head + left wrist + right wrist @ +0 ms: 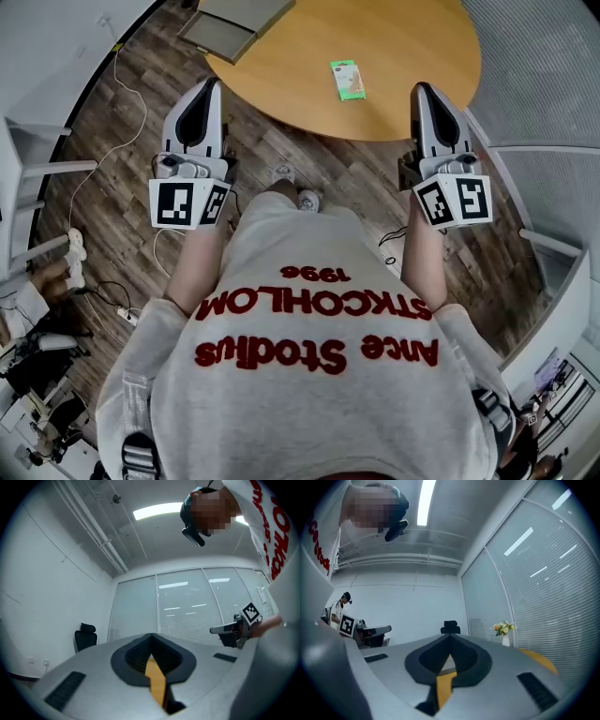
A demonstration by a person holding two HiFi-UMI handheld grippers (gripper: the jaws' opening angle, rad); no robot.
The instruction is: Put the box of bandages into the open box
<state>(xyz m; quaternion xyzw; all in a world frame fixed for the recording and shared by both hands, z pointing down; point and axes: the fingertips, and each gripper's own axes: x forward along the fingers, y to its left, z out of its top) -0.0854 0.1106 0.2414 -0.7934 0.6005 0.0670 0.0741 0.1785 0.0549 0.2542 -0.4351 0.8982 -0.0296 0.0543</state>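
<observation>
Holds the left tool pressed together with nothing in it, over the wooden floor just short of the round counter's near edge. Holds the right tool the same way (tips meeting, nothing pinched), beside the counter's near right edge. Faces the green box of bandages, flat on the counter not far from its near edge, apart from both tools and nearer the right one. Faces also the grey open box at the far left edge.
</observation>
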